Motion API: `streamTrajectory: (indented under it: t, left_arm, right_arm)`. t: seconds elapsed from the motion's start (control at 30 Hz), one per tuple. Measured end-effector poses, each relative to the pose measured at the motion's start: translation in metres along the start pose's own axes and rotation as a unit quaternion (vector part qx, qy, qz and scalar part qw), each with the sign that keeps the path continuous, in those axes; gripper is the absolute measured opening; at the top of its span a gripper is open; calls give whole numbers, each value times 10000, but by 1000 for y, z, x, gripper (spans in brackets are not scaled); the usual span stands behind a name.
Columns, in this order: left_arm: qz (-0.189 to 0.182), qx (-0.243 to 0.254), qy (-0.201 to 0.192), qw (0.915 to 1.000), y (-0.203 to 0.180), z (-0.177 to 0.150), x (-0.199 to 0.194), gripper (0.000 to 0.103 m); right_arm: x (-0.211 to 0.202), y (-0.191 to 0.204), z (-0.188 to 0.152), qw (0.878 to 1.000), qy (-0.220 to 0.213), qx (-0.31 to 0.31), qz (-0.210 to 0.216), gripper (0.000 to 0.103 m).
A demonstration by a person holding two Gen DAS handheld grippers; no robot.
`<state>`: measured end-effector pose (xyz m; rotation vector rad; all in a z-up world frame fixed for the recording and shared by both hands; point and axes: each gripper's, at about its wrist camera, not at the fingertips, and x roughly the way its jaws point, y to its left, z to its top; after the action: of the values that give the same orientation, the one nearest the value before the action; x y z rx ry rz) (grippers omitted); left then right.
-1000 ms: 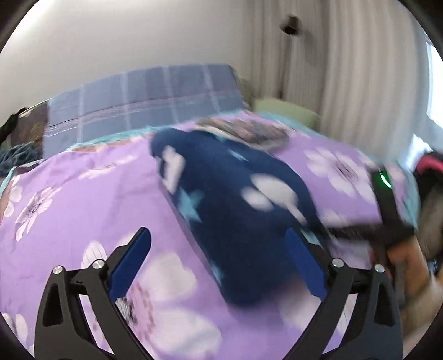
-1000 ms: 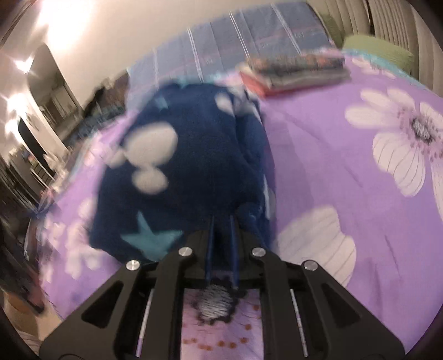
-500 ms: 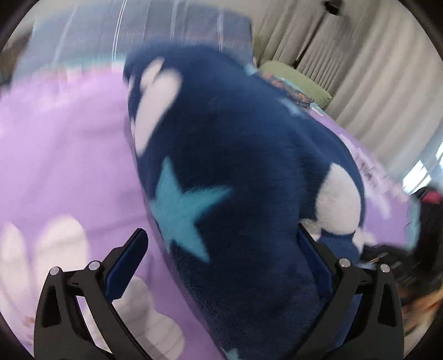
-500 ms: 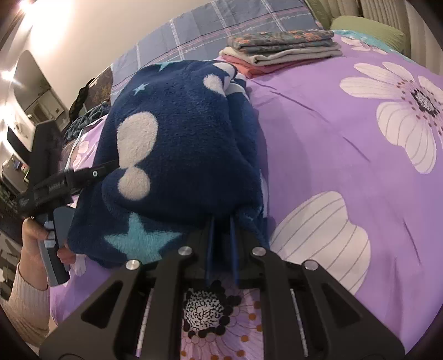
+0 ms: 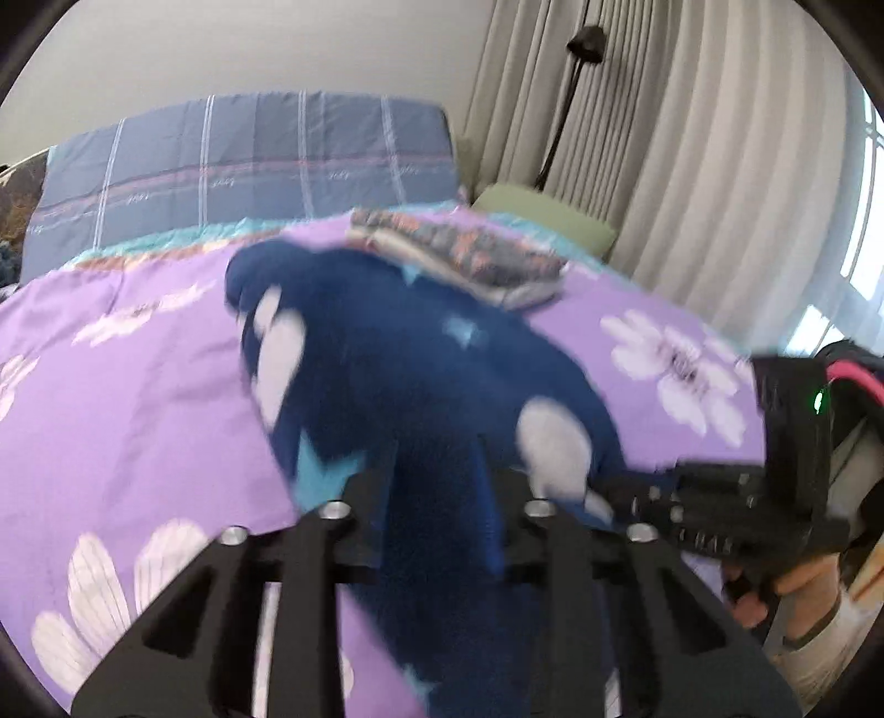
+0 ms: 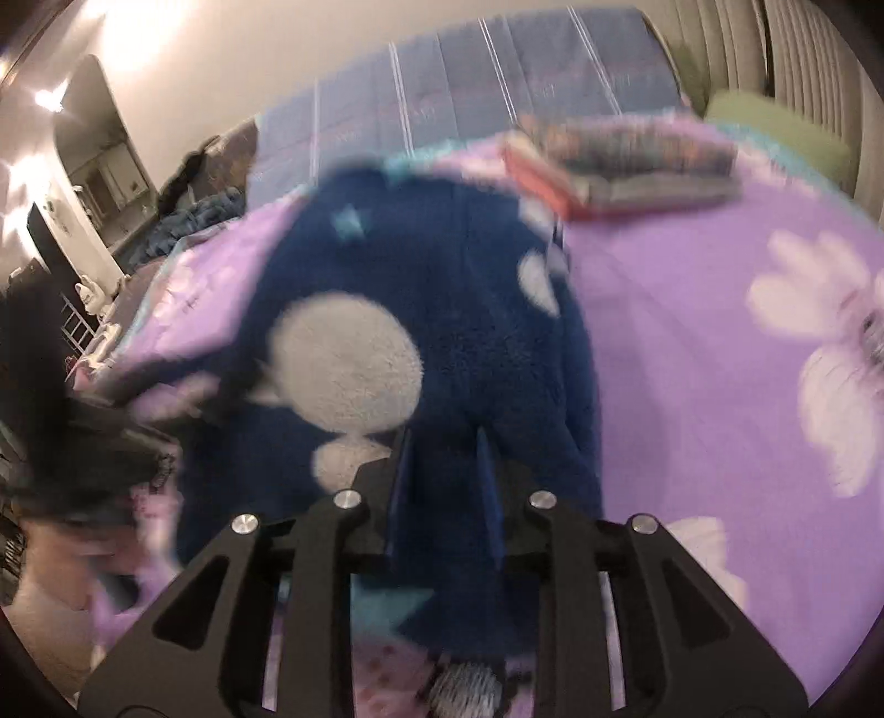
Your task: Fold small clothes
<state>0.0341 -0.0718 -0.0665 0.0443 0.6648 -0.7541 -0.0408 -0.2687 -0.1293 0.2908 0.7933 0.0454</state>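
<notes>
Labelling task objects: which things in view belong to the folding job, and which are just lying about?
In the job: navy fleece garment, left hand-held gripper, right hand-held gripper, both with fleece between the fingers.

Lying about: stack of folded clothes, plaid pillow, green cushion, floor lamp.

A purple bedspread [image 5: 138, 386] printed with white flowers covers the bed. A blue plaid pillow [image 5: 248, 171] leans at its head edge against the wall. A green cushion [image 5: 544, 212] sits at the far corner beside pale curtains [image 5: 690, 165] and a black lamp [image 5: 588, 41].
</notes>
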Motion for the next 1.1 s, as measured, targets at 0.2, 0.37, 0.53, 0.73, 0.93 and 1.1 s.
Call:
streamTrajectory:
  t: [0.2, 0.37, 0.53, 0.73, 0.93, 1.1]
  left_arm:
    - [556, 574, 629, 9948, 9, 20, 80, 35]
    - [1511, 1317, 427, 9788, -22, 9, 92, 35]
    - [1099, 823, 411, 9897, -3, 14, 83, 36]
    - [878, 218, 18, 9959, 18, 59, 63, 72]
    - [808, -10, 526, 9953, 52, 95, 112, 65]
    - [1203, 24, 1233, 9850, 75, 66, 179, 66]
  right_arm:
    - [-4, -7, -1, 9995, 2, 231, 230, 24]
    - [-1, -6, -3, 9993, -20, 274, 261, 24]
    - [0, -4, -4, 9994, -8, 249, 231, 25]
    - [-1, -1, -6, 9998, -54, 101, 130, 24]
    - [0, -2, -5, 9998, -74, 129, 128, 24]
    - [-1, -4, -7, 9995, -151, 174, 227, 24]
